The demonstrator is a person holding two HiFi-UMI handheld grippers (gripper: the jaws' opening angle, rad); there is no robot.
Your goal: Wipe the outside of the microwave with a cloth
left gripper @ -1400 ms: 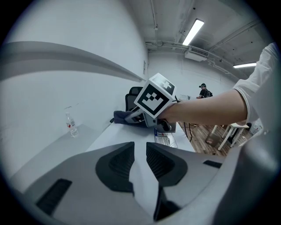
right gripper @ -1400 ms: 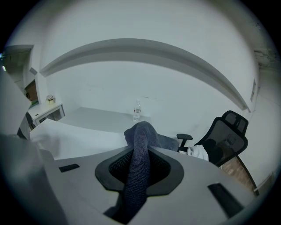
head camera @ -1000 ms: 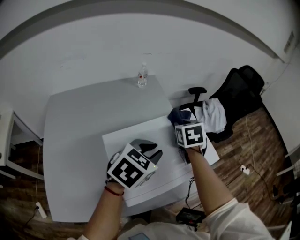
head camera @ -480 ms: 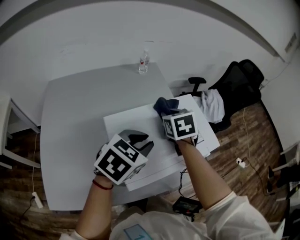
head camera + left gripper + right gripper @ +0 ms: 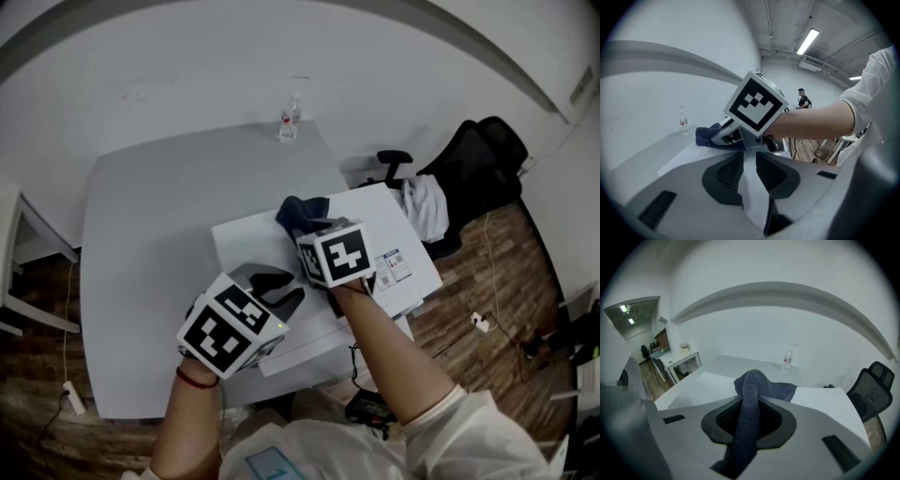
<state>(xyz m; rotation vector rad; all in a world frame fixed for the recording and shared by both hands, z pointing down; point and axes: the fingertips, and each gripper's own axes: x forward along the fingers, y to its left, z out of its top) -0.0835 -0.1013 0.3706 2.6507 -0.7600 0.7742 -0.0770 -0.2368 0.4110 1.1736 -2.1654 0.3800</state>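
The white microwave (image 5: 253, 242) stands on a grey table (image 5: 150, 216), and I look down on its top. A dark blue cloth (image 5: 298, 212) lies bunched on that top, with my right gripper (image 5: 307, 231) shut on it. In the right gripper view the cloth (image 5: 752, 394) runs up between the pads and drapes forward over the white surface. My left gripper (image 5: 278, 287) hovers over the microwave's front left part, jaws a little apart and empty. Seen from the left gripper view, the jaws (image 5: 749, 171) point toward the right gripper's marker cube (image 5: 757, 105) and the cloth (image 5: 707, 136).
A water bottle (image 5: 290, 120) stands at the table's far edge. A black office chair (image 5: 483, 164) with a white garment (image 5: 427, 208) over it is to the right of the table. A printed label (image 5: 394, 267) sits on the microwave's right part. Cables lie on the wooden floor.
The right gripper has slid left across the microwave's top, dragging the cloth with it. The left gripper has drifted a little left and toward me.
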